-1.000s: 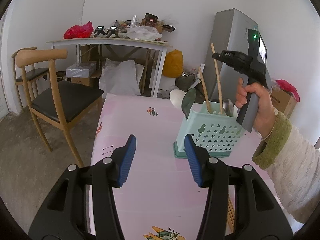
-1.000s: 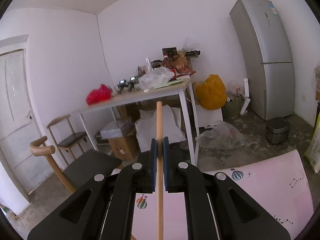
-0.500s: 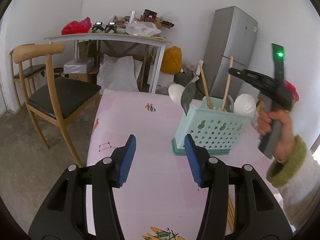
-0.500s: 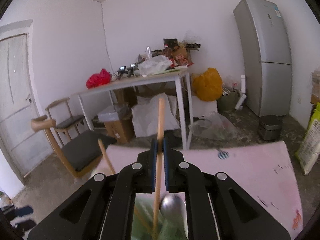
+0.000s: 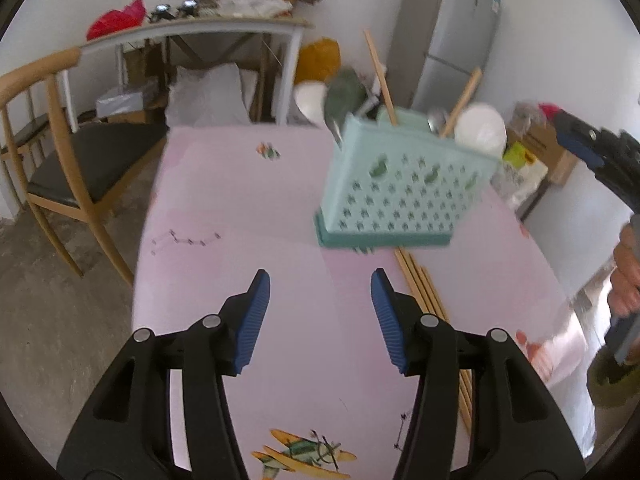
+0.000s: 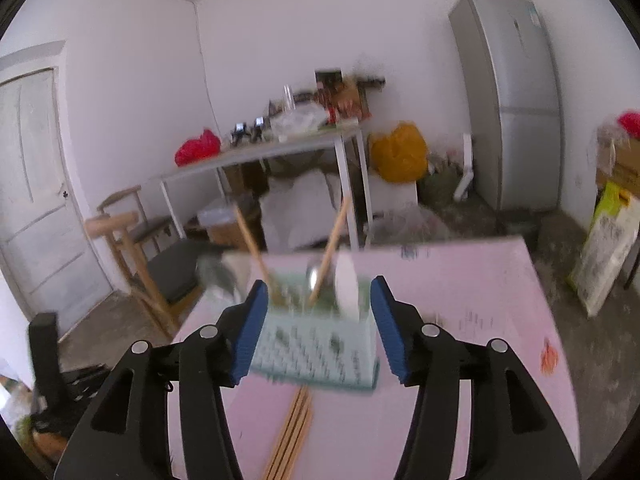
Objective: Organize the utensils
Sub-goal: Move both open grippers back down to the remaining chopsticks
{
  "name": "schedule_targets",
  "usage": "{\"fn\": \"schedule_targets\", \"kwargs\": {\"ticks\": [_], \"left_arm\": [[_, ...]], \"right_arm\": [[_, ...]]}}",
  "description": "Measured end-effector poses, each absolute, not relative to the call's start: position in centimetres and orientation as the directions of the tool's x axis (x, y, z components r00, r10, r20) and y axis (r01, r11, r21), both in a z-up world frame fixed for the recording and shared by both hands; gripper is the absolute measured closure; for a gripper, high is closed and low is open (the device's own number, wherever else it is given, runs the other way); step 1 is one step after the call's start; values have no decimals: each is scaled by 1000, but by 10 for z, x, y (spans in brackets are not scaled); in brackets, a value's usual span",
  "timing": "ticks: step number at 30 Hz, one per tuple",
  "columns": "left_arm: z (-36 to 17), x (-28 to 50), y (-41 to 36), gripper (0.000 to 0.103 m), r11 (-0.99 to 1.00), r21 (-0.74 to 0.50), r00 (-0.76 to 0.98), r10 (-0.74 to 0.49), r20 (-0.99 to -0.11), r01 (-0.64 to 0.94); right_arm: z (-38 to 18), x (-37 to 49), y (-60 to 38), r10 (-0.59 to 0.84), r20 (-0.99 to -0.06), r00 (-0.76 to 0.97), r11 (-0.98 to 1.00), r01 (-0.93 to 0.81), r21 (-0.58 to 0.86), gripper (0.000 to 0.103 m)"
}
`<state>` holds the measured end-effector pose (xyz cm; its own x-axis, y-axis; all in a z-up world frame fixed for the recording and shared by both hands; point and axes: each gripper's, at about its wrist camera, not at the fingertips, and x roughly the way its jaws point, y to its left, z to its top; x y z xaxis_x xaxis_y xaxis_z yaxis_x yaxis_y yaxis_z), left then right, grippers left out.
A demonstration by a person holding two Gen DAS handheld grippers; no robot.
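Observation:
A mint-green perforated utensil basket [image 5: 396,196] stands on the pink table [image 5: 240,208]. It holds two wooden sticks [image 5: 380,76], a green spoon [image 5: 344,96], a metal spoon and a white ladle [image 5: 480,128]. Several loose chopsticks [image 5: 420,284] lie on the table in front of it, also seen in the right wrist view [image 6: 294,432]. My left gripper [image 5: 320,316] is open and empty, short of the basket. My right gripper [image 6: 318,328] is open and empty, above the basket [image 6: 316,344]; it shows at the right edge of the left wrist view [image 5: 592,152].
A wooden chair [image 5: 68,148] stands left of the table. Behind it is a cluttered white table [image 5: 208,28] with bags under it, and a grey fridge [image 5: 452,40] at the back right. The table's left edge drops to concrete floor.
My right gripper has let go of the wooden stick, which now leans in the basket, and has opened and drawn back to the right. The left gripper has tilted down a little.

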<state>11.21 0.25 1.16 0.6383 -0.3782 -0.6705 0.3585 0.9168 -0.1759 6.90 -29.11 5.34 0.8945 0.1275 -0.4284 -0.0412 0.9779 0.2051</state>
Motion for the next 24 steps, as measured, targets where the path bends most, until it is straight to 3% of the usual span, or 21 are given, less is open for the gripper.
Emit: {"fn": "schedule_targets", "kwargs": {"ticks": [7, 16, 24], "left_arm": [[-17, 105, -31, 53, 867, -212, 515, -446, -732, 451], [-44, 100, -81, 55, 811, -247, 391, -493, -777, 530], [-62, 105, -102, 71, 826, -235, 365, -458, -811, 513]], "right_arm": [[-40, 50, -283, 131, -690, 712, 960, 84, 268, 51], [-67, 35, -282, 167, -714, 679, 931, 129, 341, 51], [-67, 28, -292, 201, -699, 686, 920, 113, 375, 51]]}}
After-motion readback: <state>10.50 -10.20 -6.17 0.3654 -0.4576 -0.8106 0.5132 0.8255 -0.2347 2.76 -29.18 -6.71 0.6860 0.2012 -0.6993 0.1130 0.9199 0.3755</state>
